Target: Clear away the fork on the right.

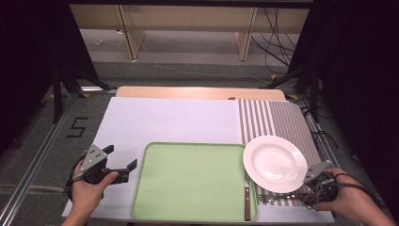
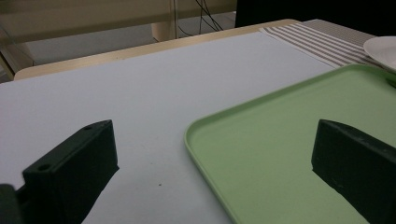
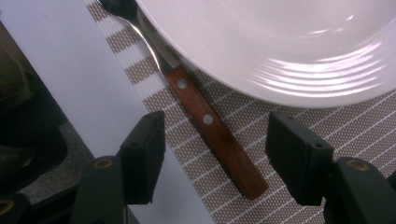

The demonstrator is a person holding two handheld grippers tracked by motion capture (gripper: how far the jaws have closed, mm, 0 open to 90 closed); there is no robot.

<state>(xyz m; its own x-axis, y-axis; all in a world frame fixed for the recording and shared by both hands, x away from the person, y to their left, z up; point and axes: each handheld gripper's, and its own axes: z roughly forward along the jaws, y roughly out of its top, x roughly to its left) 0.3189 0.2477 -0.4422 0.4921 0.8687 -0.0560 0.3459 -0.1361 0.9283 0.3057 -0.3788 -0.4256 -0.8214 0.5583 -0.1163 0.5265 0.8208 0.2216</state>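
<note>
A fork (image 1: 277, 198) with a riveted wooden handle (image 3: 215, 135) lies on the striped placemat (image 1: 282, 117), its metal neck running under the rim of the white plate (image 1: 275, 162). My right gripper (image 1: 307, 190) is open at the table's front right. In the right gripper view its jaws (image 3: 215, 128) stand on either side of the handle without touching it. My left gripper (image 1: 121, 157) is open and empty just left of the green tray (image 1: 193, 179). In the left gripper view the tray's near left corner (image 2: 196, 135) sits between the jaws.
A wooden-handled knife (image 1: 247, 200) lies along the tray's right rim, pointing away from me. The white table cover (image 1: 174, 122) stretches behind the tray. The plate (image 3: 280, 42) sits close in front of the right gripper. Table edge and floor lie at the left (image 3: 28, 140).
</note>
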